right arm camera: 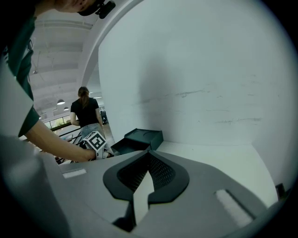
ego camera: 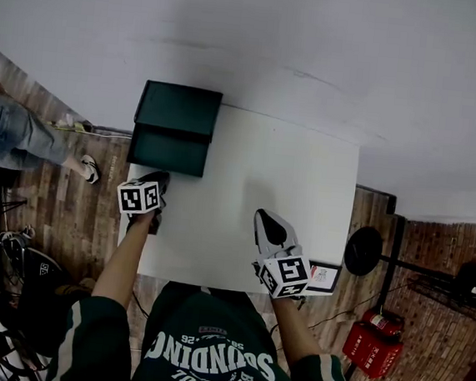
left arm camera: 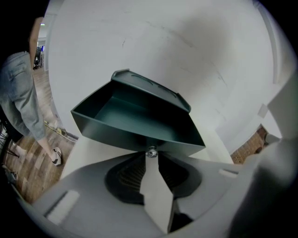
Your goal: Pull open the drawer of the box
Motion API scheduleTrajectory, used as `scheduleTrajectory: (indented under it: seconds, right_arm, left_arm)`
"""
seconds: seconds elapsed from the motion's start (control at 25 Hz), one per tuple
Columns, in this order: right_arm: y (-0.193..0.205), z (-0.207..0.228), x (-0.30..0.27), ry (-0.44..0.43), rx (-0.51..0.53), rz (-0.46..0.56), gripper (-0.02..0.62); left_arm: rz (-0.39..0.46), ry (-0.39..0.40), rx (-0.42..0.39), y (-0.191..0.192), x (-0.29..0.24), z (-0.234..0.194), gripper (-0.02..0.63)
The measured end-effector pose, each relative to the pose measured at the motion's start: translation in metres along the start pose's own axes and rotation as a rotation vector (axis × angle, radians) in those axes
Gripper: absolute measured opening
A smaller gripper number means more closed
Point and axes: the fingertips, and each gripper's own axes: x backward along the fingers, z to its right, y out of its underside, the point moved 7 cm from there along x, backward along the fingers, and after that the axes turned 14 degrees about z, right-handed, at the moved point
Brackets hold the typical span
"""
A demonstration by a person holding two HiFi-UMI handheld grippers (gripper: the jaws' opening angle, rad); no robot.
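A dark green box [ego camera: 179, 109] stands at the far left corner of the white table [ego camera: 288, 190]. Its drawer [ego camera: 168, 149] is slid out toward me and looks empty inside [left arm camera: 135, 116]. My left gripper [ego camera: 159, 179] is at the drawer front, its jaws closed on the small metal knob [left arm camera: 151, 152]. My right gripper [ego camera: 268, 224] hovers over the near middle of the table, shut and holding nothing. It points toward the box [right arm camera: 145, 136] from well to the right.
The table is backed by a white wall. A person in jeans [ego camera: 9, 134] stands on the wooden floor to the left. A black round weight [ego camera: 364, 250] and a red crate [ego camera: 374, 341] sit on the floor to the right. A small card [ego camera: 323, 277] lies at the near right corner.
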Motion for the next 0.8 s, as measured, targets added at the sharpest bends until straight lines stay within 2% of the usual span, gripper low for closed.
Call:
scheduleTrajectory:
  seconds: [0.12,0.24,0.48,0.64,0.8]
  right_arm:
    - [-0.001,0.0,0.002,0.001,-0.003,0.011,0.002]
    - [-0.005,0.001,0.003,0.003,-0.003,0.03,0.002]
    - [-0.024,0.004,-0.002,-0.01,0.027,0.092,0.002]
    - [-0.039,0.005,-0.006,-0.013,0.055,0.135,0.002]
    - [-0.055,0.007,-0.008,-0.01,0.076,0.167,0.002]
  left_arm:
    - [0.022,0.028,0.019,0.002,0.007,0.002,0.127]
    - [0.084,0.056,-0.002,-0.002,0.025,0.007,0.127]
    - [0.218,0.135,-0.17,-0.032,0.068,0.045,0.127]
    - [0.324,0.205,-0.296,-0.057,0.096,0.084,0.071]
    - [0.426,0.231,-0.365,-0.081,0.119,0.118,0.052]
